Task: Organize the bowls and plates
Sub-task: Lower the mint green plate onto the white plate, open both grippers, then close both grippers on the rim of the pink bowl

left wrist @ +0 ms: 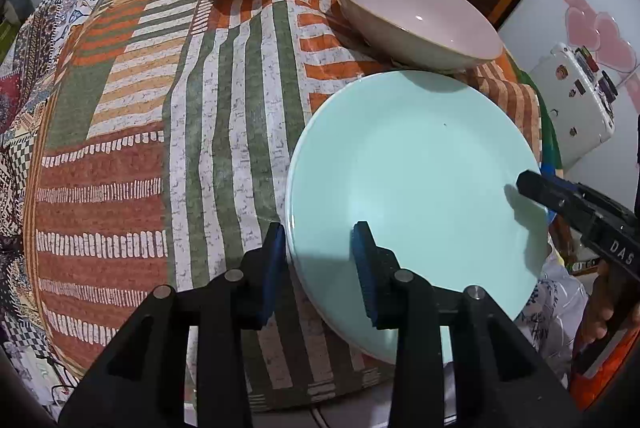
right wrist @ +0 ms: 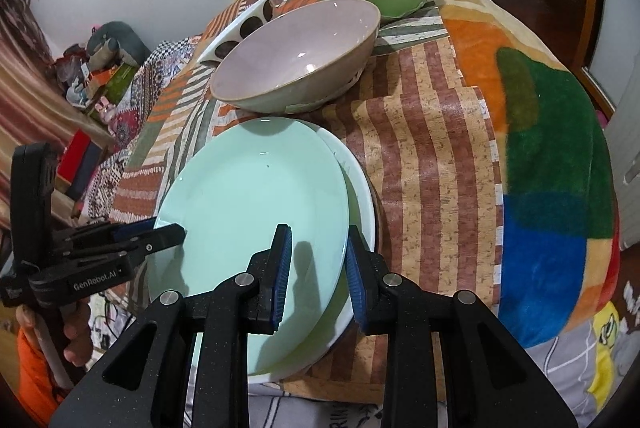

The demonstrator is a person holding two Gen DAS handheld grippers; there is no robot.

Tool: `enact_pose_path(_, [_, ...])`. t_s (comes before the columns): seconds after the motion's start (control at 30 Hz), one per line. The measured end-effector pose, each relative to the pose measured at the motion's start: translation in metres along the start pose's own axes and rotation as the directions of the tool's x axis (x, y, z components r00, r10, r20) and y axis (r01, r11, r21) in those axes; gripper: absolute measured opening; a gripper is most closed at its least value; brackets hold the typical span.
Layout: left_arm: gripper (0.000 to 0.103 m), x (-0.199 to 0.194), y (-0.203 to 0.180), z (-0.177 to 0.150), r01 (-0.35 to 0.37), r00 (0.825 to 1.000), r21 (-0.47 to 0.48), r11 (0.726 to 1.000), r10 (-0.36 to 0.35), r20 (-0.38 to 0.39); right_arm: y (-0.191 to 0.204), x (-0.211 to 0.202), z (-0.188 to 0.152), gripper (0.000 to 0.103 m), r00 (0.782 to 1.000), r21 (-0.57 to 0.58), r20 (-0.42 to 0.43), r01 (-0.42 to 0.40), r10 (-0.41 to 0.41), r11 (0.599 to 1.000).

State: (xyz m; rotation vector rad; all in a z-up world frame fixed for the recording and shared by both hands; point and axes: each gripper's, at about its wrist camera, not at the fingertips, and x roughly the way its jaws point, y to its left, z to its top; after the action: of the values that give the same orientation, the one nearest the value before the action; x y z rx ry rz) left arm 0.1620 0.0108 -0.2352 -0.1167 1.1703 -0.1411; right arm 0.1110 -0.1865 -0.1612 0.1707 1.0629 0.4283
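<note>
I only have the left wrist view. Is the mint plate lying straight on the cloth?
Observer: No, the mint plate lies on a white plate that peeks out along its right edge.
Operator: How many bowls stand behind it?
Observer: Three; from the right wrist the spotted bowl is mostly hidden behind the pink bowl.
Operator: Is the right gripper clamping the plates?
Observer: The right gripper straddles both rims; contact is unclear.

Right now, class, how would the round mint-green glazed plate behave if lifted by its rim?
The round mint-green glazed plate looks stiff and probably breakable. Its glossy glaze could slip between the fingers. Gripped at one edge, it would likely tilt.
</note>
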Motion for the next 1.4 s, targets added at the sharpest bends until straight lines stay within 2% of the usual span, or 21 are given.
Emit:
enact_pose_path(0.13, [0.035,-0.011,-0.001,0.000,-0.023,0.999,0.024,0.999,0.023,0.027,-0.005,-0.007,0.004,0.026,1.000,0.013,0.016,0.005,-0.006,1.000])
enact_pose_path(0.23, [0.035,-0.024,-0.002,0.002,-0.019,0.998,0.035,0.999,0.017,0.059,-0.010,-0.015,0.008,0.031,0.998,0.011,0.056,0.027,-0.028,1.000])
enact_pose_path(0.33, [0.039,-0.039,-0.004,0.007,-0.018,0.995,0.045,0.999,0.014,0.101,-0.012,-0.021,0.012,0.032,0.997,0.009,0.078,0.030,-0.031,0.999])
enact_pose_path(0.4, [0.044,-0.048,-0.006,0.012,-0.013,0.991,0.052,0.999,0.006,0.134,-0.013,-0.024,0.015,0.032,0.995,0.008,0.091,0.034,-0.034,0.999])
enact_pose_path(0.63, [0.049,-0.067,-0.014,0.037,-0.017,0.973,0.076,0.997,-0.001,0.229,-0.012,-0.034,0.033,0.032,0.990,-0.001,0.140,0.030,-0.029,1.000])
enact_pose_path(0.7, [0.051,-0.068,-0.016,0.045,-0.019,0.967,0.069,0.997,0.001,0.253,-0.011,-0.035,0.039,0.035,0.988,-0.004,0.152,0.028,-0.027,1.000])
enact_pose_path(0.77, [0.052,-0.067,-0.017,0.053,-0.018,0.963,0.064,0.998,0.000,0.271,-0.010,-0.036,0.044,0.044,0.985,-0.003,0.169,0.027,-0.026,1.000])
enact_pose_path(1.07, [0.056,-0.047,-0.015,0.092,0.024,0.959,0.022,0.999,-0.029,0.282,-0.009,-0.028,0.067,0.044,0.982,-0.004,0.187,0.016,-0.015,1.000])
enact_pose_path(1.4, [0.056,-0.012,-0.013,0.129,0.039,0.963,0.027,0.999,-0.045,0.267,-0.015,0.000,0.092,0.044,0.987,0.018,0.158,0.004,-0.006,1.000])
